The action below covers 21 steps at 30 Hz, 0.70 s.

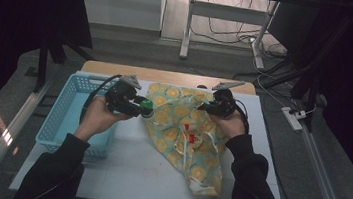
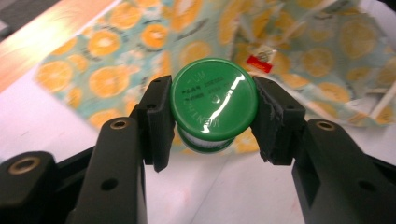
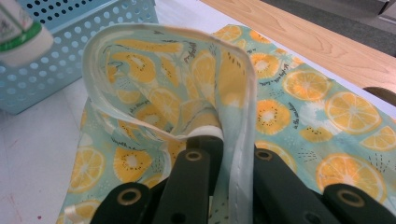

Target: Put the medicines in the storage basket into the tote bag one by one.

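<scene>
The left gripper (image 2: 212,121) is clamping a green-capped round plastic bottle (image 2: 214,99); the right gripper (image 3: 224,154) is pinching the rim of an orange-print cloth bag (image 3: 187,79), just beside a pale-blue perforated plastic basket (image 1: 70,112).

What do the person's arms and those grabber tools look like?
Both arms wear dark long sleeves. The left gripper and right gripper are black, with chunky jaws dotted with brass-coloured screw holes. Each carries a grey three-cornered plate on top and trails a black cable.

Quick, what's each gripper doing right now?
Left gripper: closed on the green-capped bottle.
Right gripper: shut, pinching the orange-print bag.
</scene>
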### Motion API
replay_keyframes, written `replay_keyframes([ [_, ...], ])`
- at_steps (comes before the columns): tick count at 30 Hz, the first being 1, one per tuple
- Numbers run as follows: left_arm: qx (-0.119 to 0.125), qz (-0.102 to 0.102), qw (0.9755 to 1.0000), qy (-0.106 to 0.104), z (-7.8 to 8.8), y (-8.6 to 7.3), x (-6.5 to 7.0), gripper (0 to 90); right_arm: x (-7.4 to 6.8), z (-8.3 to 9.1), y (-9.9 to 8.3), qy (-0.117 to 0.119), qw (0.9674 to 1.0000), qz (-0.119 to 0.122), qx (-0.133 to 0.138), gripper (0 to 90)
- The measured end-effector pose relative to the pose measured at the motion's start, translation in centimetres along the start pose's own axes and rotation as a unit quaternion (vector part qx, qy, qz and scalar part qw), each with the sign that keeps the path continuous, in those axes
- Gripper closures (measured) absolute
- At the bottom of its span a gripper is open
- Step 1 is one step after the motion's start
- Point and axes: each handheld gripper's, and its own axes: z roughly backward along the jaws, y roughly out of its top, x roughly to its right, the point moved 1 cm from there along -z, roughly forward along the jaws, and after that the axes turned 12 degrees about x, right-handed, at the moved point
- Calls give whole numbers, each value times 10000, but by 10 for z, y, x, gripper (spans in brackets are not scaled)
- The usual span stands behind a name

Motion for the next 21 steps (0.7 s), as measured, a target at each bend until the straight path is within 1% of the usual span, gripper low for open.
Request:
replay_keyframes([
  [3, -69, -116, 9998, -140, -14, 5, 8, 519, 0, 0, 0, 2, 10000, -6, 3, 900],
  [11, -51, -308, 9985, -444, -51, 20, 31, 519, 0, -1, -1, 6, 10000, -19, -9, 900],
  [15, -85, -430, 9976, -541, -71, 26, 40, 519, 1, 0, -1, 7, 10000, -8, -1, 900],
  [17, -73, -436, 9973, -589, -81, 28, 45, 519, 1, 0, -2, 2, 10000, -19, 2, 900],
  [18, -84, -471, 9970, -607, -86, 28, 47, 518, 1, 1, -2, -2, 10000, -24, 1, 900],
  [21, -154, -560, 9964, -620, -101, 30, 51, 518, 2, 2, -2, -12, 10000, -28, 12, 900],
])
